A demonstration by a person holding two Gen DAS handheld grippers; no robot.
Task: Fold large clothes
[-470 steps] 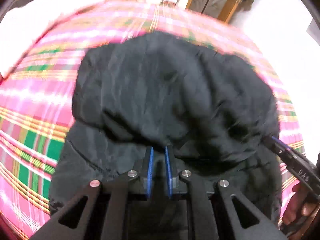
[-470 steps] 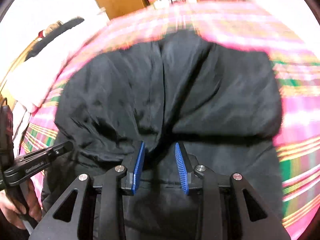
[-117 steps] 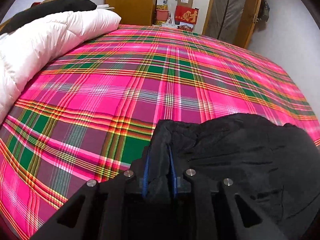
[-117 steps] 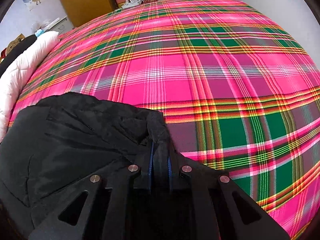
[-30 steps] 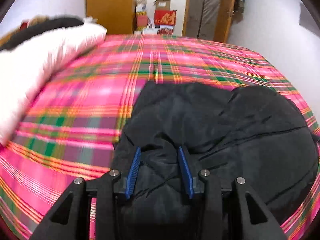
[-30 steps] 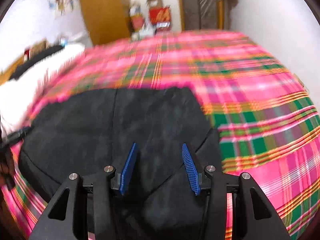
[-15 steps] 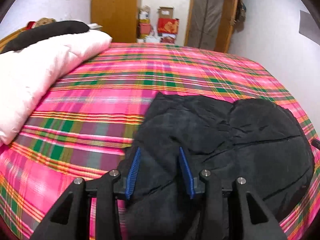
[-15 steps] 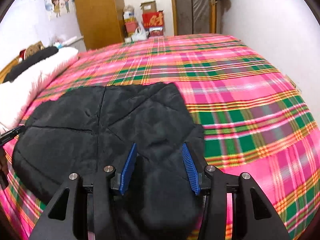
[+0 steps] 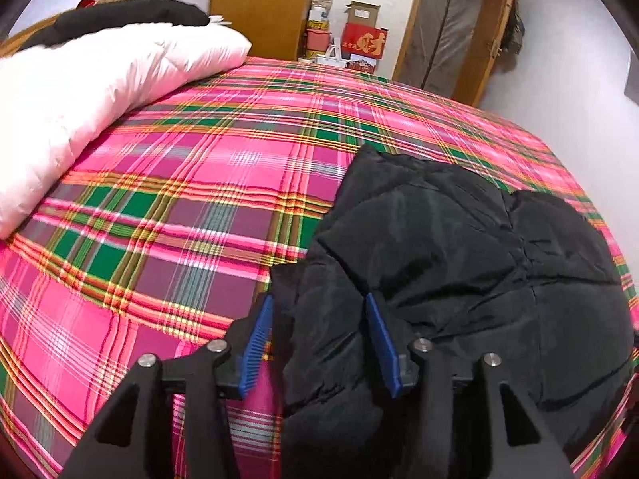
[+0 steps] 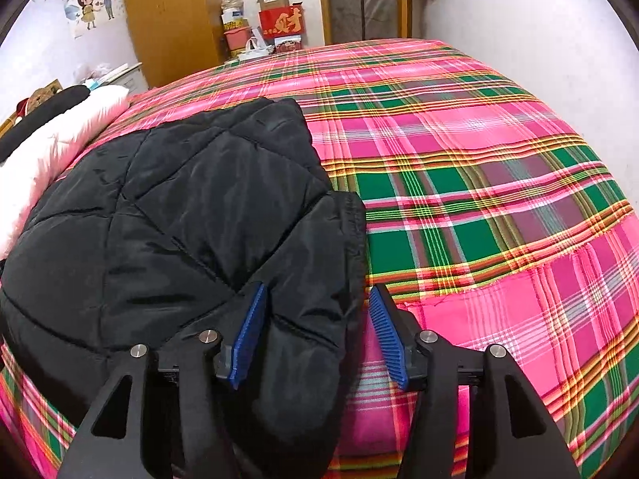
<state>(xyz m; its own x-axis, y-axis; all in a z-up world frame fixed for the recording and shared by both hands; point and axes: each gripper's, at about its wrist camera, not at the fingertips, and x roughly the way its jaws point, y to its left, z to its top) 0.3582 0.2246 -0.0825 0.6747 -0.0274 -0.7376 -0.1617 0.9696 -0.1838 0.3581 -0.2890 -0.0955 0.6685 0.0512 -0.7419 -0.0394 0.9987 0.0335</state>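
Black puffer jacket (image 9: 459, 247) folded into compact bundle on plaid bedsheet (image 9: 191, 199). Left gripper (image 9: 319, 335), right gripper (image 10: 315, 333): jaws just widened, apart, straddling near edge unclamped. Little left, maybe final tidy.

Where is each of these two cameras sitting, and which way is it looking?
Left wrist: rides the left claw, looking forward and down over the black jacket's left edge; only its blue-padded fingers show.
Right wrist: rides the right claw, looking over the jacket's right edge; only its fingers show.
Shared: jacket, plaid bedspread, white duvet, red box.
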